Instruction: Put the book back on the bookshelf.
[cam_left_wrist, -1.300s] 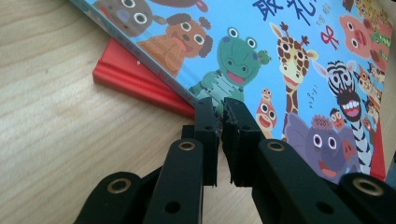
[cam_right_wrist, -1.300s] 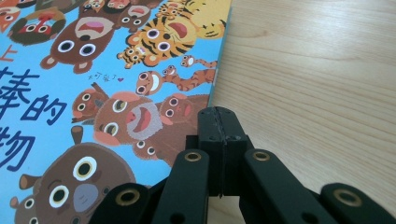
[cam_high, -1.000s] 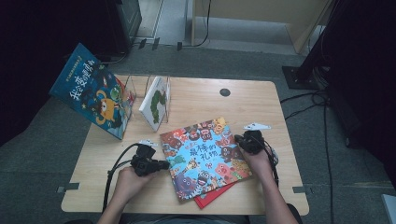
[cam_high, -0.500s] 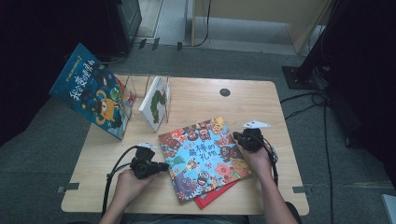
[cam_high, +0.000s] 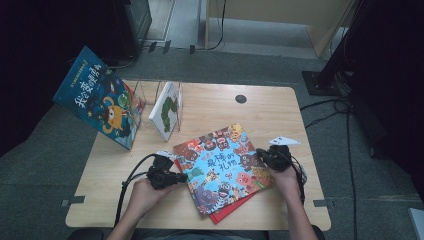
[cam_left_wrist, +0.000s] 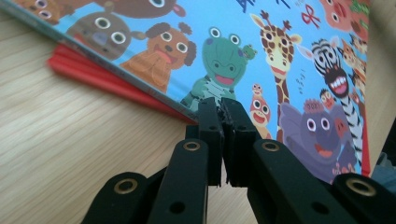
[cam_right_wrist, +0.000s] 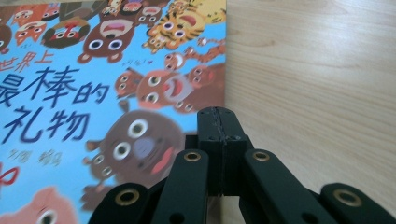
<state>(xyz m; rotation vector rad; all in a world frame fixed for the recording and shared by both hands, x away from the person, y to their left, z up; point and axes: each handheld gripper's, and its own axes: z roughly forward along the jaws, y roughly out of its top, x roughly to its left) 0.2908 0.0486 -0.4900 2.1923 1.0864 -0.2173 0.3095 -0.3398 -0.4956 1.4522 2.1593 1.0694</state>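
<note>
Lying flat on the worktop (cam_high: 280, 107), the animal picture book (cam_high: 222, 167) is sitting between both grippers. The left gripper (cam_left_wrist: 223, 106), jaws together, is seemingly pinching its near edge; the right gripper (cam_right_wrist: 219, 116), jaws together, is resting at its opposite edge.

Your left gripper (cam_high: 181, 176) has just closed its jaws at the near left edge of the animal picture book (cam_high: 222, 167); in the left gripper view they now meet on that edge (cam_left_wrist: 222, 106), above the red book (cam_left_wrist: 98, 77) underneath. Your right gripper (cam_high: 261, 156) has shifted a little along the picture book's right edge, its jaws pressed together against the cover as the right gripper view shows (cam_right_wrist: 219, 116). The picture book itself has turned slightly on the table (cam_high: 260, 112), its far corner swinging a touch.
</note>
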